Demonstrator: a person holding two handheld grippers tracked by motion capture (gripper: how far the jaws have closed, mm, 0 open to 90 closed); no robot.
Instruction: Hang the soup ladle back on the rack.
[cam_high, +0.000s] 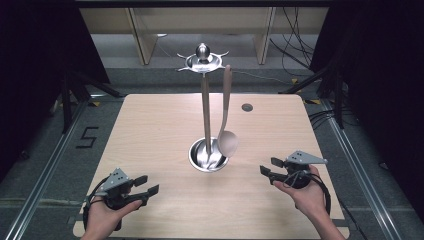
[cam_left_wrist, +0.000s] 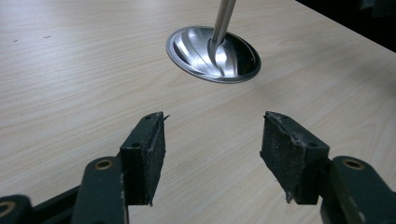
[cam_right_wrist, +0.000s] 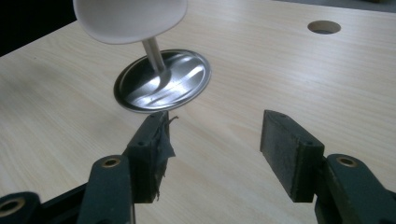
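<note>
The table (cam_high: 150, 140) bears a steel stand (cam_high: 206, 115) at its middle, round base down. A spoon (cam_high: 227, 135) hangs from the stand's top (bowl just above the base). The left gripper (cam_high: 146, 185) and right gripper (cam_high: 270, 168) flank the stand, both with jaws wide and holding nothing.

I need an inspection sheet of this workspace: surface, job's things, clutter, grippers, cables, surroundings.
Surface: light wooden table, with a round hole near the far edge.
Job's things: steel utensil stand on a round base; one spoon hangs from its top, bowl down.
Clutter: nothing seen.
Grippers: left gripper open, empty; right gripper open, empty.
Cables: black cables on the floor behind.
Surroundings: dark curtains at both sides.
</note>
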